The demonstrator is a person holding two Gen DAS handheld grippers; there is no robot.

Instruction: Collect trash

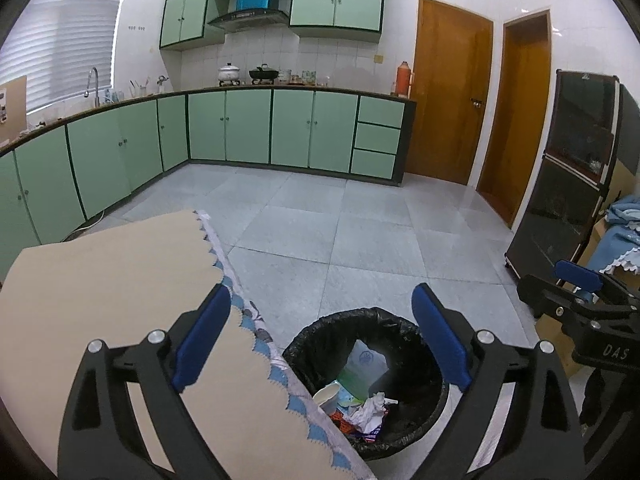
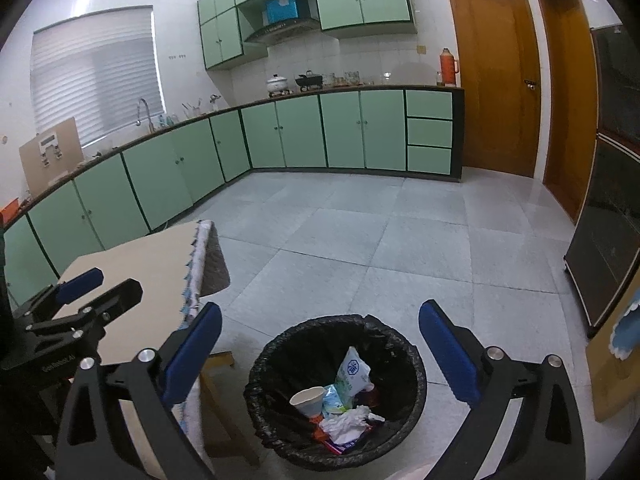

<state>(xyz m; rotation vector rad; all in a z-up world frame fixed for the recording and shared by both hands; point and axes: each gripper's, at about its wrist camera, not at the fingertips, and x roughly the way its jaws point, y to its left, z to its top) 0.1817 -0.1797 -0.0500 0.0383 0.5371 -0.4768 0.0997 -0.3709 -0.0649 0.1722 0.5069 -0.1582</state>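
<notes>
A round bin (image 1: 320, 344) (image 2: 288, 344) with a black liner stands on the floor beside the table. Inside lie a paper cup (image 1: 326, 396) (image 2: 308, 398), crumpled tissue (image 1: 370, 408) (image 2: 346, 424), a white and green packet (image 1: 366, 364) (image 2: 352, 372) and coloured wrappers. My left gripper (image 1: 320, 296) hangs above the bin's left side and the table edge, open and empty. Over the bin, my right gripper (image 2: 320, 308) is also open wide with nothing between its blue pads. Each gripper shows at the edge of the other's view, the right gripper (image 1: 576, 284) and the left gripper (image 2: 80, 284).
A table with a beige cloth (image 1: 120, 280) (image 2: 160, 264) stands left of the bin. Green cabinets (image 1: 248, 128) line the left and far walls. Two wooden doors (image 1: 448, 92) are at the back right. A dark glass cabinet (image 1: 560, 184) and a cardboard box (image 2: 612, 360) stand on the right.
</notes>
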